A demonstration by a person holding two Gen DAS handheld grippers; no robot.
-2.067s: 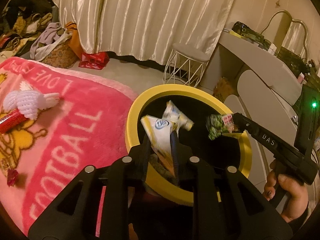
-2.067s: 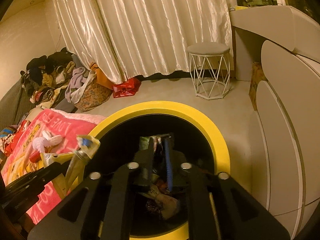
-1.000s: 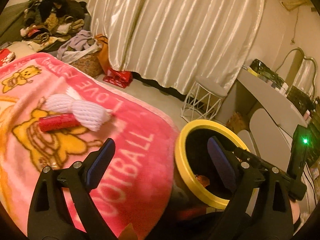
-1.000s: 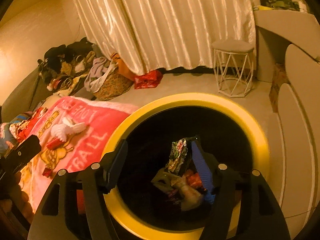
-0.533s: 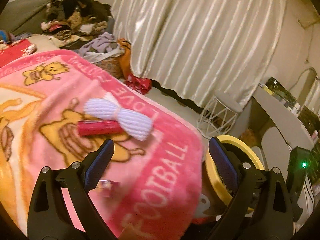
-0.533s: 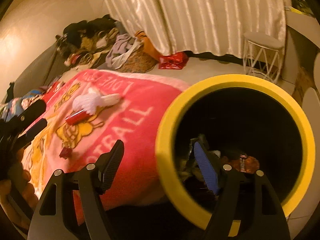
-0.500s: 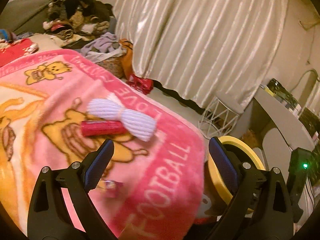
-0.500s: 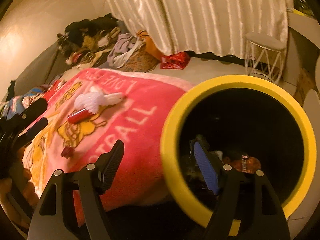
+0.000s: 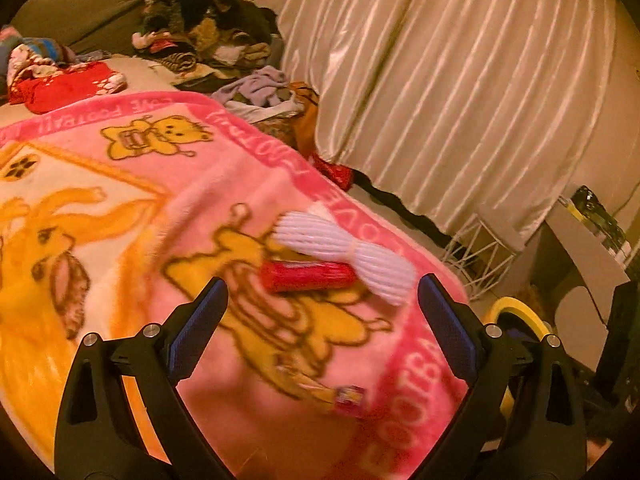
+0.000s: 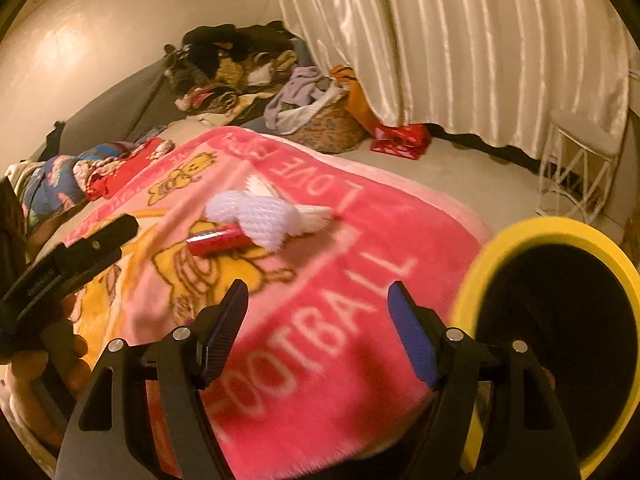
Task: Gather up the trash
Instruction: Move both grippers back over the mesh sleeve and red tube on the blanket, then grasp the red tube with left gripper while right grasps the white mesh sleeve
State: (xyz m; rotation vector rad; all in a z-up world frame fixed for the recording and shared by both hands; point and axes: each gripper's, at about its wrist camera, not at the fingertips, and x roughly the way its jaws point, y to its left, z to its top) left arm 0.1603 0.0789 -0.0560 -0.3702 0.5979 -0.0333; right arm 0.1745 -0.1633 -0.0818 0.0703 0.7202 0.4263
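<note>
Where fleece spreads, ribbed foam netting (image 9: 348, 254).

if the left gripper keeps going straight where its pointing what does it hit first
Probably the red wrapper lying on the pink blanket, with the white foam net just behind it; the left gripper is open and empty. Depth is unclear.

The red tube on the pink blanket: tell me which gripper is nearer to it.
Left, it seems. The left gripper hangs open just short of the red tube, which lies ahead between its fingers. The right gripper is open farther back, beside the yellow bin.
</note>
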